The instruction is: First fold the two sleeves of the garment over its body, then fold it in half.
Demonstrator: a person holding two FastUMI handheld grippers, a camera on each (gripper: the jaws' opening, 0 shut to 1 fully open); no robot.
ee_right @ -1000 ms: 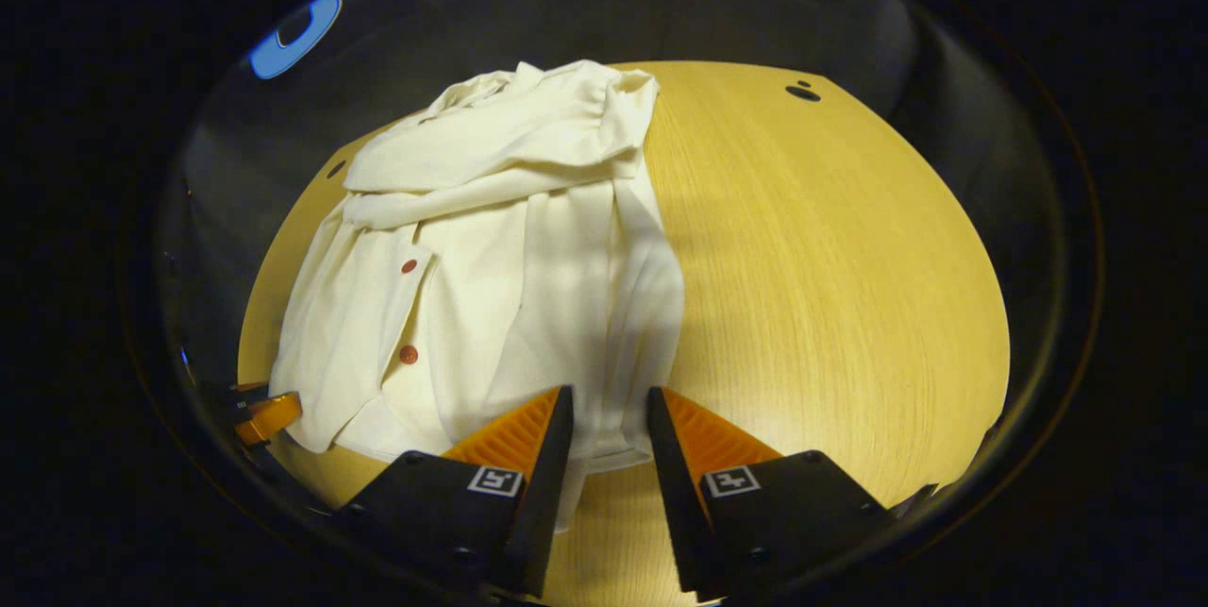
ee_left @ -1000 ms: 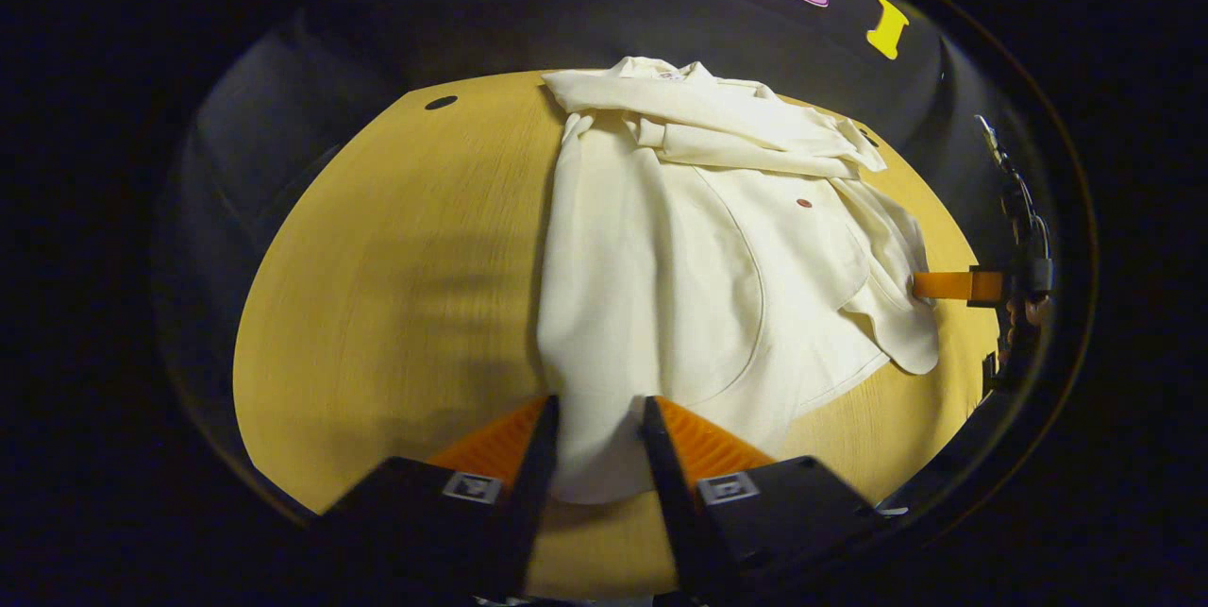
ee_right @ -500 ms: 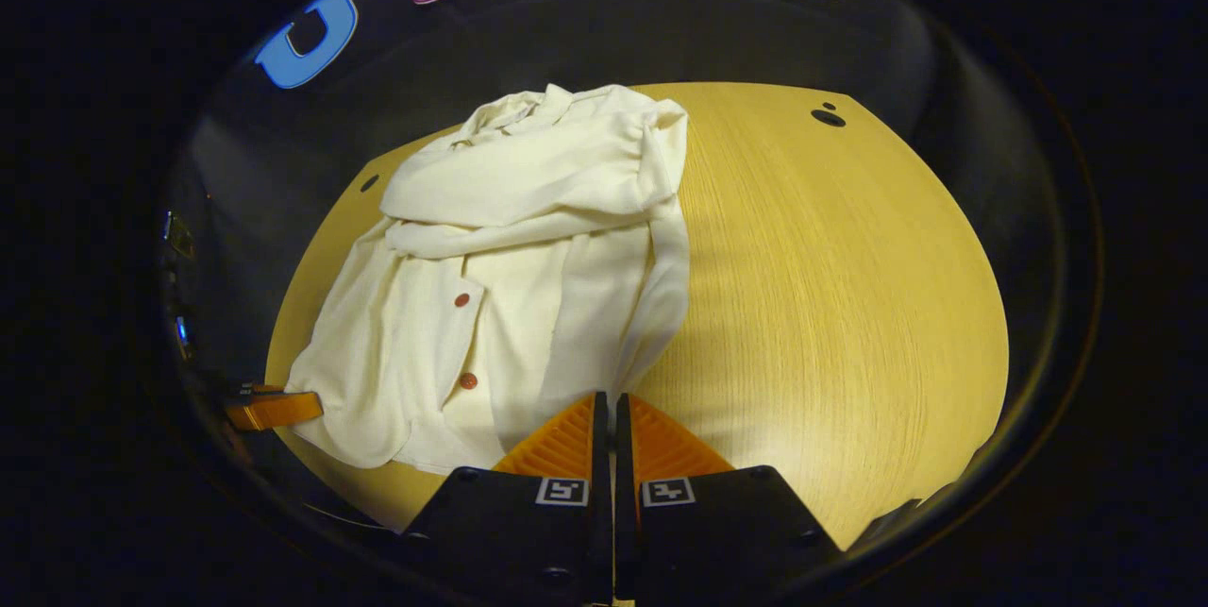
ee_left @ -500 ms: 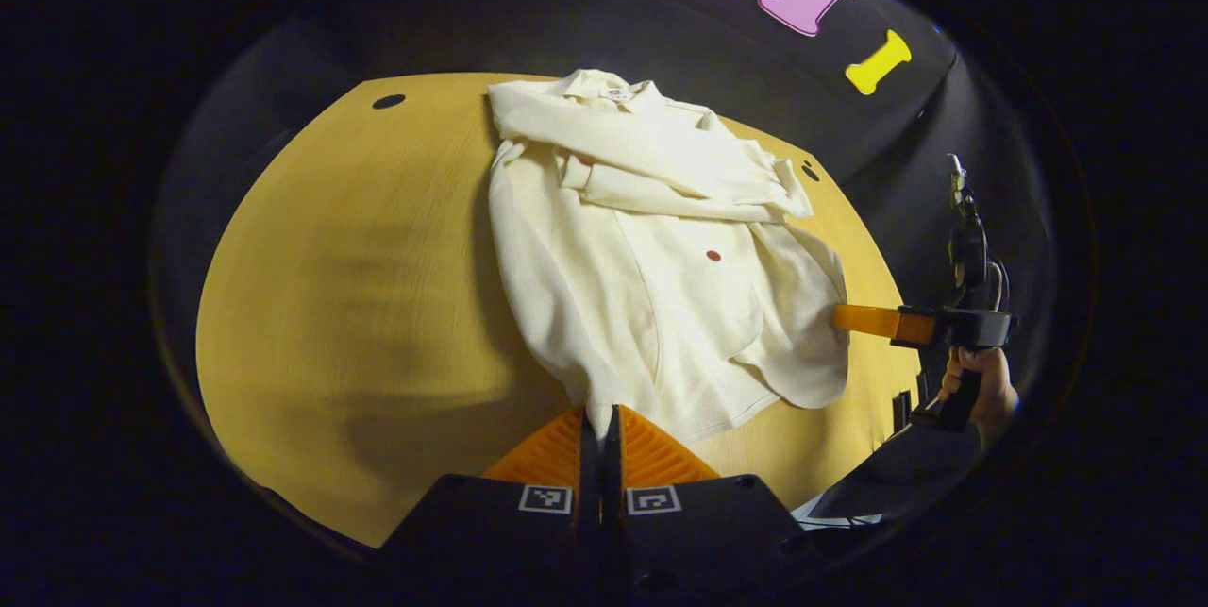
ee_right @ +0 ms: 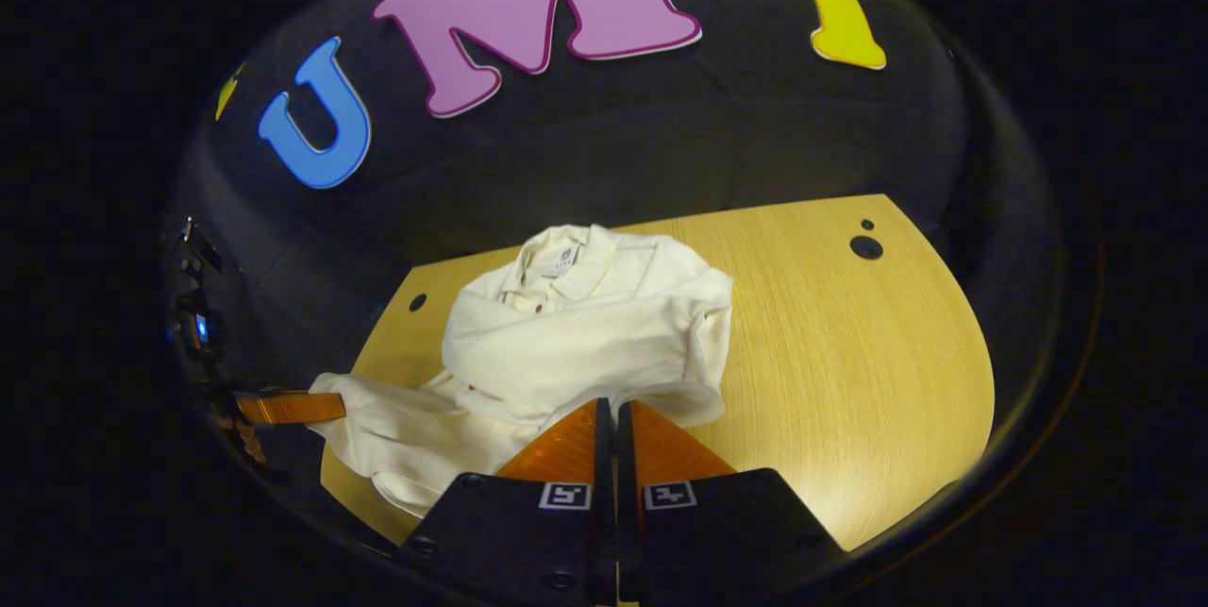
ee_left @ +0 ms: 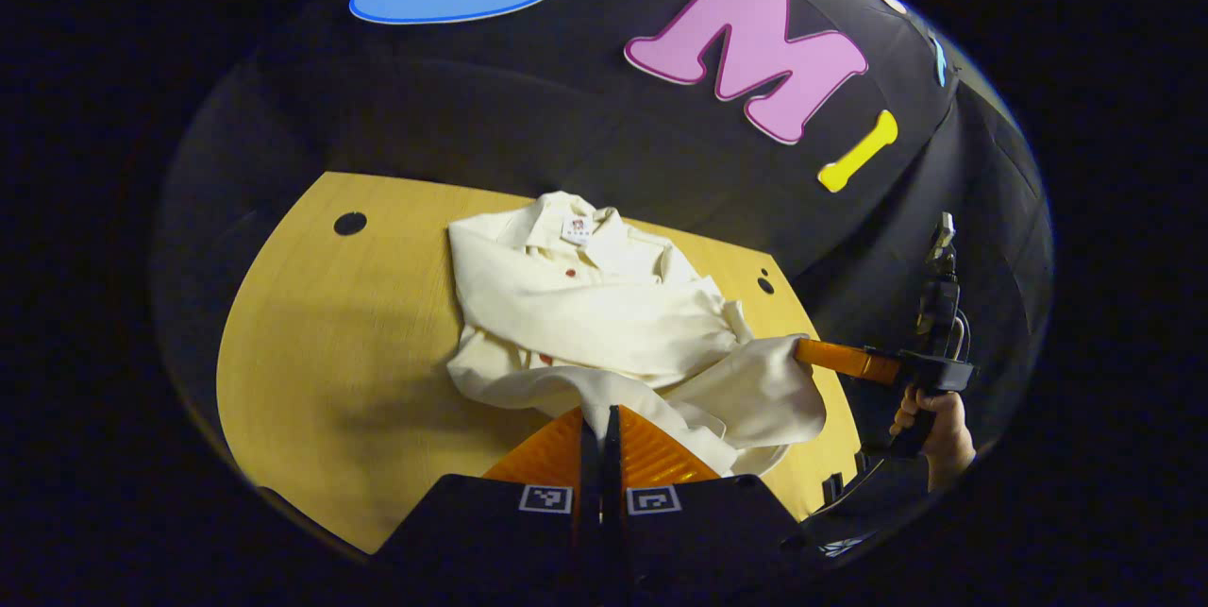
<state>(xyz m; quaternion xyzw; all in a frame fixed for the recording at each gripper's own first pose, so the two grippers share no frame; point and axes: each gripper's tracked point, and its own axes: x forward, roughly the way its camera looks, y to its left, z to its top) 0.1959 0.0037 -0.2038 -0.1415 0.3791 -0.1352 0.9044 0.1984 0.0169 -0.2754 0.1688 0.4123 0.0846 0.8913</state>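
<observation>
Left gripper view: the left hand-held gripper sits at 6 o'clock with its two fingers pressed together on the lower hem of a cream button-up shirt, the cloth rising from the counter into the pinch. The shirt lies across the middle of the wooden counter, collar toward 12 o'clock by the booth wall, both sleeves folded across its chest in a thick band. A small dark red button shows just below the collar. At 3 o'clock the right hand-held gripper holds the other hem corner, the fabric draped from its tip, and a hand grips its handle below. Two round holes mark the counter top near its far edge.

Right gripper view: the right hand-held gripper at 6 o'clock is closed on the near edge of the shirt, fingers together with cloth between them. The collar points to 12 o'clock. At 9 o'clock the left hand-held gripper meets the lifted hem corner, which hangs slack between the two grips. Bare counter spreads toward 3 o'clock
</observation>
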